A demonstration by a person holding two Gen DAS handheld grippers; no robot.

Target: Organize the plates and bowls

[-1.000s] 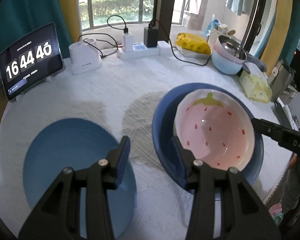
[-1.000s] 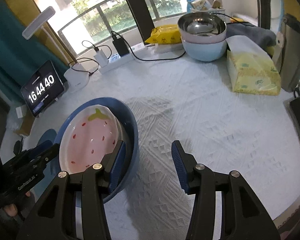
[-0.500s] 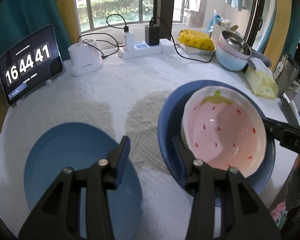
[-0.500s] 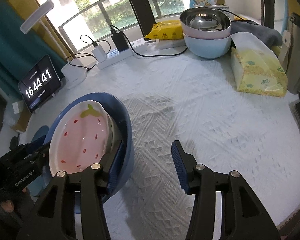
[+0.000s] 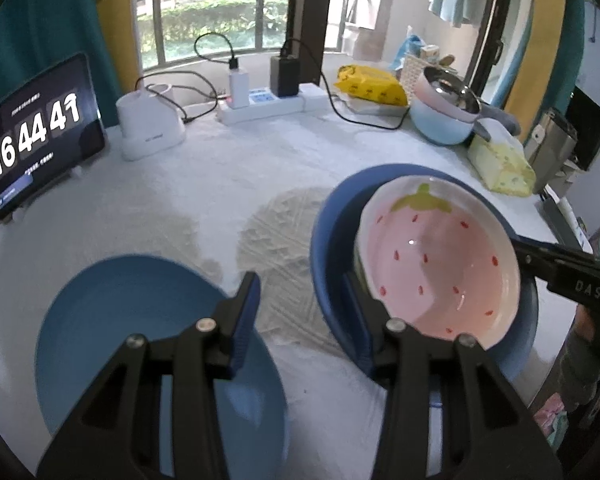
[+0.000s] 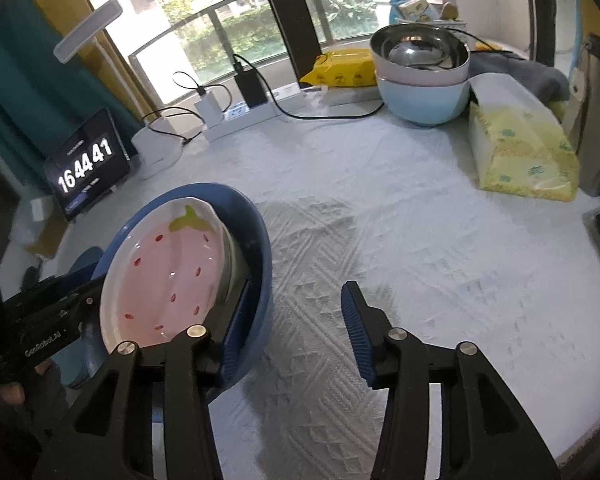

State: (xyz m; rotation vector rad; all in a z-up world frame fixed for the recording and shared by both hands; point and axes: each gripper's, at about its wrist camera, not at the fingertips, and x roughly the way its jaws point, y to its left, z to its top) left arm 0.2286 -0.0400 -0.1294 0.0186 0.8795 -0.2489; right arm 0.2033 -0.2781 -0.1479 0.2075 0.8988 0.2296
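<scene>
The strawberry bowl (image 5: 432, 268) sits tilted inside the dark blue bowl (image 5: 332, 240). The closing left gripper (image 5: 300, 316) and right gripper (image 6: 296, 316) each straddle the blue bowl's wall, seemingly not yet clamped; the light blue plate (image 5: 112, 320) lies just left.

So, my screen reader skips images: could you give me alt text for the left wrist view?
The left gripper, jaws closing, straddles the near rim of a dark blue bowl holding a pink strawberry-patterned dish, with the right gripper at the bowl's far side. A blue plate lies to the left on the white cloth.
</scene>
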